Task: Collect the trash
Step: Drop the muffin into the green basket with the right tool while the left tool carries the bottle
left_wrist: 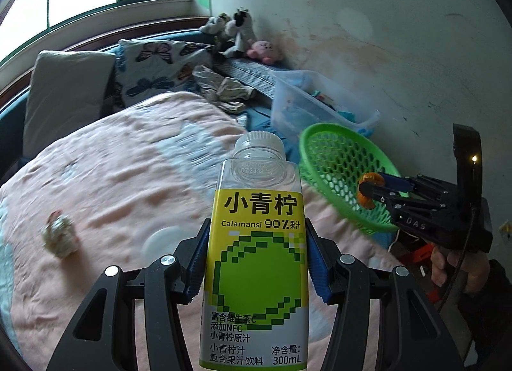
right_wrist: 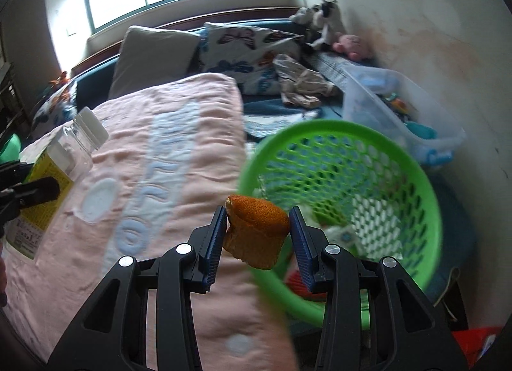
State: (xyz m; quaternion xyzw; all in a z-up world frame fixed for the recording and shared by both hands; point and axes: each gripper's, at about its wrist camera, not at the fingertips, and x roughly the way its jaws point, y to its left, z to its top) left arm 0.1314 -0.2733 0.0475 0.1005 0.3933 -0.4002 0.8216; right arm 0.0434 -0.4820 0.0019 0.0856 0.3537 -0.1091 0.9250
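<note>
The right gripper (right_wrist: 257, 230) is seen pinching an orange peel (right_wrist: 256, 230) between its blue pads, at the centre of the right wrist frame. The green basket (right_wrist: 425, 179) lies just ahead and to the right of it, its open mouth tilted toward the claw; the peel is held at the basket's near left rim, so only a short move rightward and forward seems to be needed. In the left wrist frame, the left gripper (left_wrist: 256, 262) is clamped on an empty juice bottle (left_wrist: 256, 243), held upright with the cap at the top. The basket (left_wrist: 323, 147) is placed at centre right there, farther from it. A crumpled wrapper (left_wrist: 59, 236) is left on the pink blanket (left_wrist: 128, 179), at centre left.
</note>
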